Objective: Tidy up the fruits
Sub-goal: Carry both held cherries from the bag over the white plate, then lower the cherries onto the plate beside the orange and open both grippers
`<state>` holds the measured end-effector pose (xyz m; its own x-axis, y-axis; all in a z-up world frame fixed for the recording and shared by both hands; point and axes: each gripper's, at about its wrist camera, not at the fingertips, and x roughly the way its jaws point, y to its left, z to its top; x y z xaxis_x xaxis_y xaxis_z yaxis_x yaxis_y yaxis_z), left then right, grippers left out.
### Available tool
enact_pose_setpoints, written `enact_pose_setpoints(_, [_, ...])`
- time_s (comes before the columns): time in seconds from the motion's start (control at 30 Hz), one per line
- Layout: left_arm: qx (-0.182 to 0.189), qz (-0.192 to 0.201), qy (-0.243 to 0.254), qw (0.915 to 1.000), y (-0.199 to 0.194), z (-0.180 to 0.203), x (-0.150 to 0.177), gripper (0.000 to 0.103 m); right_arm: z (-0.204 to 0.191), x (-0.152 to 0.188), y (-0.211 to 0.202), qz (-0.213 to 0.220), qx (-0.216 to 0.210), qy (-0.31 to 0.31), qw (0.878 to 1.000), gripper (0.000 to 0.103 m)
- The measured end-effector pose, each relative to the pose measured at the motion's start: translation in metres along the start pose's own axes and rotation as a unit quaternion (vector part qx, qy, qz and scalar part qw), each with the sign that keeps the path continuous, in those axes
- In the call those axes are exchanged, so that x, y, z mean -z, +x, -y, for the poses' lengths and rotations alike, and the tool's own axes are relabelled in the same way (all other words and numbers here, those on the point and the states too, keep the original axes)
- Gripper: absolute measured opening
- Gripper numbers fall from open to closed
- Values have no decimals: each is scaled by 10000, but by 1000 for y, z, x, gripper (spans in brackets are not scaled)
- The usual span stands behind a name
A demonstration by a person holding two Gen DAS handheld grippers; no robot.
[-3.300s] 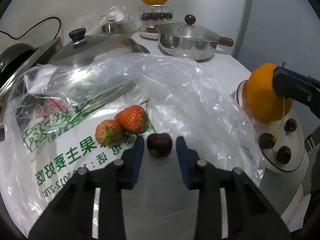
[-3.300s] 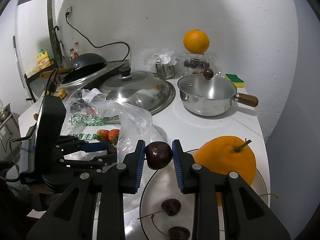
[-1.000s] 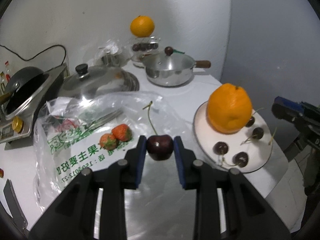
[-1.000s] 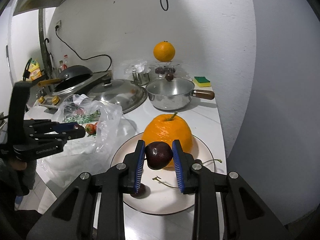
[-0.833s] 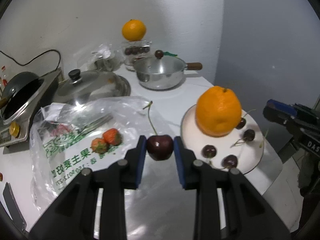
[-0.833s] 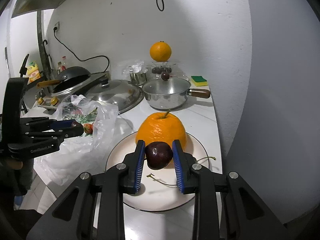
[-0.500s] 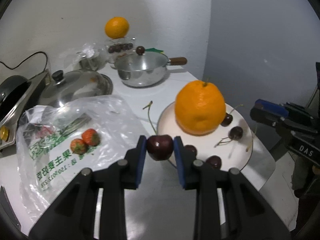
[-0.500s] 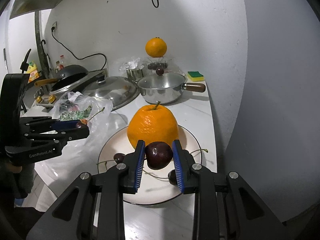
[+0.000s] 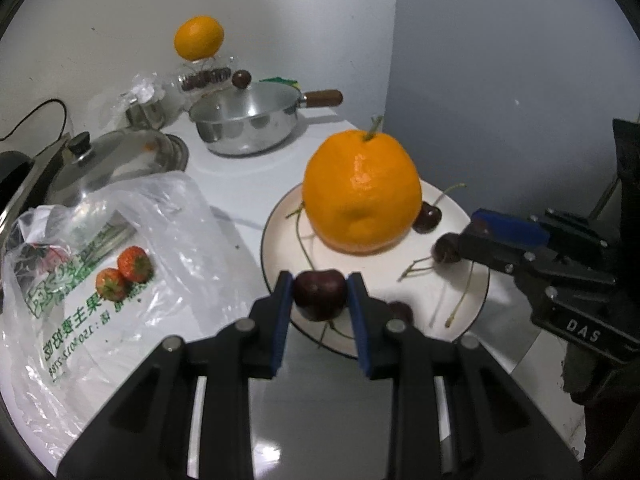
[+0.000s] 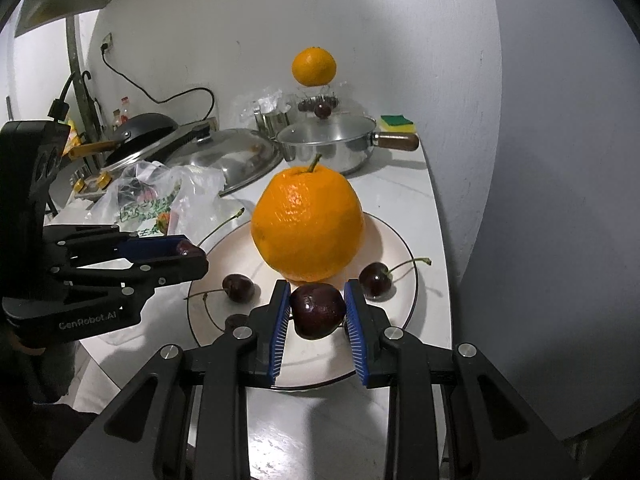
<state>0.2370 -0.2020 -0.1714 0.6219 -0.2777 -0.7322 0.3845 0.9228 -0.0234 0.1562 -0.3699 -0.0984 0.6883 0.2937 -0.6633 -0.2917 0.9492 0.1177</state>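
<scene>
The white tabletop (image 9: 256, 184) carries a crinkled clear plastic bag with green print (image 9: 120, 248), on which two red strawberries (image 9: 125, 273) lie side by side. Just beside the bag sits a round cream plate with a dark rim (image 10: 394, 242). A large orange with a short green stem (image 10: 307, 226) stands upright on the plate's far half. Near it on the plate lie loose dark cherries with thin stems, one (image 10: 372, 274) to the orange's right and one (image 10: 237, 287) to its left in the right wrist view.

The black left gripper with blue pads (image 9: 320, 294) is clamped on a dark red cherry (image 9: 320, 295) above the plate's near-left rim. The matching right gripper (image 10: 317, 309) grips a second glossy dark cherry (image 10: 317, 311) above the plate's near edge, just in front of the orange.
</scene>
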Motion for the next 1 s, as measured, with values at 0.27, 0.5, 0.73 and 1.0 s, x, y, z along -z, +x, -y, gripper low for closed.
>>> enact_pose_setpoints(0.27, [26, -126, 33, 9999, 7, 2, 4, 29, -3, 9, 10, -160, -25, -50, 9999, 30])
enact_pose_setpoints(0.5, [53, -198, -7, 9998, 9, -1, 6, 30, -6, 8, 12, -186, 35, -65, 9998, 30])
enact_pose_setpoints(0.73, [73, -197, -23, 9998, 7, -2, 6, 35, -11, 6, 12, -212, 125, -108, 9996, 38])
enact_pose_setpoints(1.0, [173, 1, -101, 9998, -5, -9, 5, 58, -17, 2, 7, -178, 249, -172, 9994, 39])
